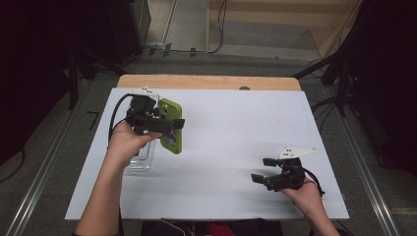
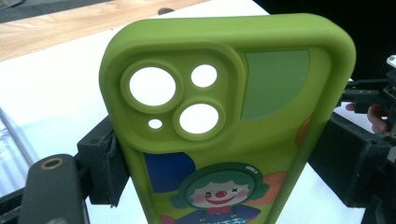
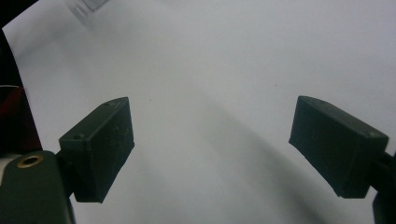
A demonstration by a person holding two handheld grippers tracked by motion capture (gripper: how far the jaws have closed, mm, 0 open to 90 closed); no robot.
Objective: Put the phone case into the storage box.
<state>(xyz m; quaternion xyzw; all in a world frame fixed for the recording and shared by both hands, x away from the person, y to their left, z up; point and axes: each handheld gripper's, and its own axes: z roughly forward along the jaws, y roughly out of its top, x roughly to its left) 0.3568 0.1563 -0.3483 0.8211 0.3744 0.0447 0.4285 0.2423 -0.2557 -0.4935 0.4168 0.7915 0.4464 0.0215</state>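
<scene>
Left gripper has its jaws clamped on the sides of a green clown phone case, holding it up over the far-left part of the white desk, while the right gripper sits near-right, jaws wide apart.

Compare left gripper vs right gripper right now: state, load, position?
The left gripper is shut on the green phone case, its fingers pressing the case's two long edges; the right gripper is open, with nothing between its fingers. The left gripper holds the case up near the far left of the white table; the right gripper sits at the near right. Both are black, hand-held and trail a cable.
</scene>
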